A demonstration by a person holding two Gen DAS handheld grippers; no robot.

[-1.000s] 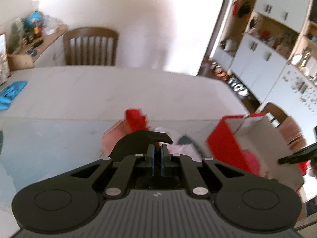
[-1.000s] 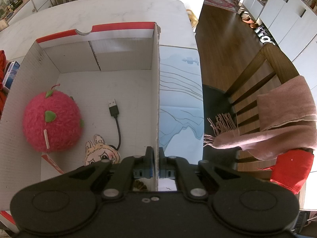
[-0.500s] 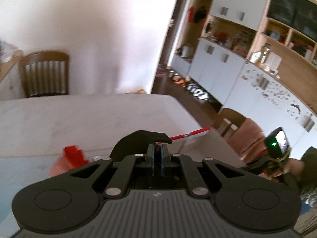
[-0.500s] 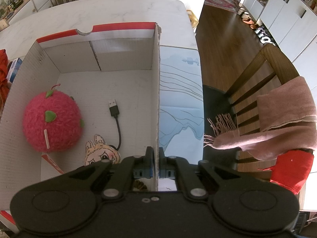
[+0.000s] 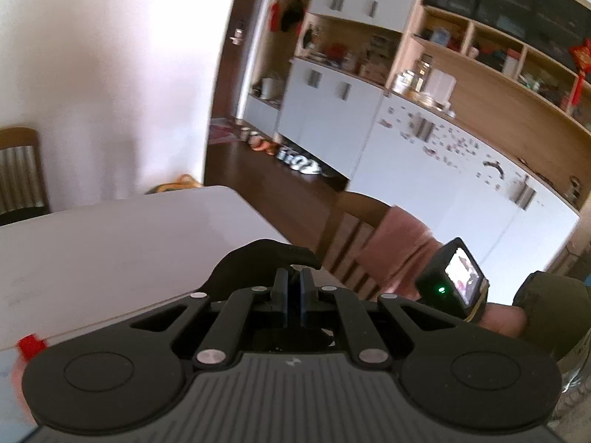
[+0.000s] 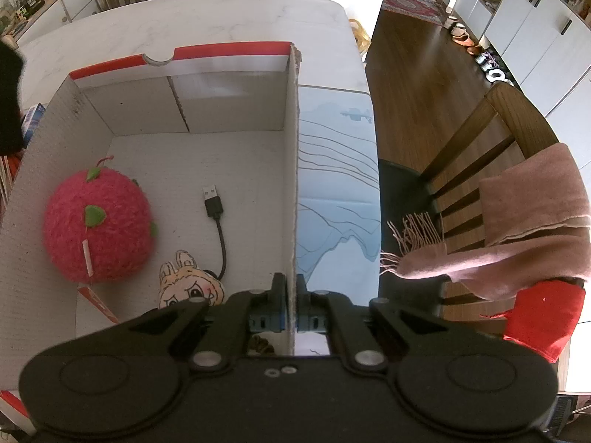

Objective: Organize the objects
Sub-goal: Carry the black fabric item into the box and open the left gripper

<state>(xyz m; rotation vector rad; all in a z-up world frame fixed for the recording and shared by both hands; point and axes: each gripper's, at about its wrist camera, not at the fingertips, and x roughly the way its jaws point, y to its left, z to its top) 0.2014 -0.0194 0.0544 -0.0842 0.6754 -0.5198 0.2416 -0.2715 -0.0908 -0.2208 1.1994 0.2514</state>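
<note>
Nearest, the right gripper (image 6: pixel 290 295) is pinched shut on the right wall of the box (image 6: pixel 291 170), one finger inside and one outside. Within the box, just left of that wall, lie a bunny-faced toy (image 6: pixel 190 286) and a black USB cable (image 6: pixel 218 229), the plug pointing toward the far wall; a fuzzy red ball (image 6: pixel 98 227) with green spots sits against the left wall. Outside the right wall, a blue mat (image 6: pixel 336 192) covers the table (image 6: pixel 221 18), and beyond the table edge stands a chair (image 6: pixel 480 140) draped with a pink scarf (image 6: pixel 532 221). Meanwhile the left gripper (image 5: pixel 291 286) is closed on a black object (image 5: pixel 262 262) of unclear shape, held above the table, with the box out of its sight. Farther off are white cabinets (image 5: pixel 443 170).
</note>
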